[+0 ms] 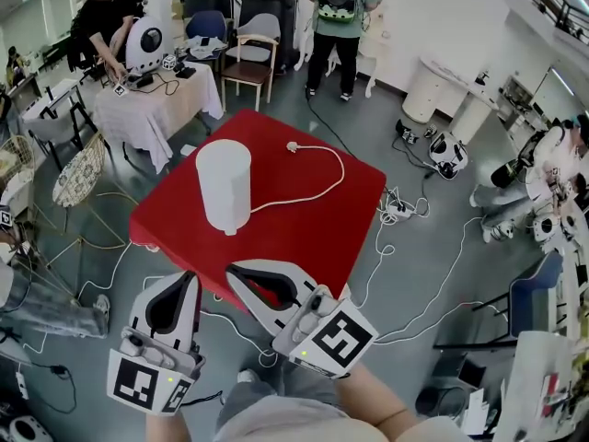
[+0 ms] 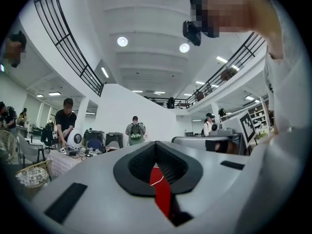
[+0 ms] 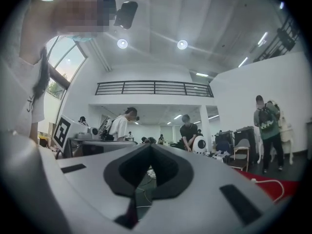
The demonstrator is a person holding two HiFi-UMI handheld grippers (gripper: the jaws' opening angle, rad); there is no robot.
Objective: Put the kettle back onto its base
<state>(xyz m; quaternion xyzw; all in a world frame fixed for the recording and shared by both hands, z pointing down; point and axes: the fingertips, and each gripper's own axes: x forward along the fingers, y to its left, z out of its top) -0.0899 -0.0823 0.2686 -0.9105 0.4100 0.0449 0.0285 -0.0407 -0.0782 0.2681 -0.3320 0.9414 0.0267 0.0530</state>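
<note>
My left gripper (image 1: 191, 278) and right gripper (image 1: 232, 270) nearest, both claws closed on nothing, at near edge of red square table (image 1: 304, 228). Grey floor (image 1: 377, 118) around. Tall white matte cylindrical kettle (image 1: 224, 187) upright left of table centre, white cord (image 1: 324, 184) curving from its foot.

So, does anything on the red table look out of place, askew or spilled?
Nothing is spilled, and the white kettle stands upright on the red table. One thing looks odd: the white cord from its foot loops across the table top, and the plug lies loose there, connected to nothing.
</note>
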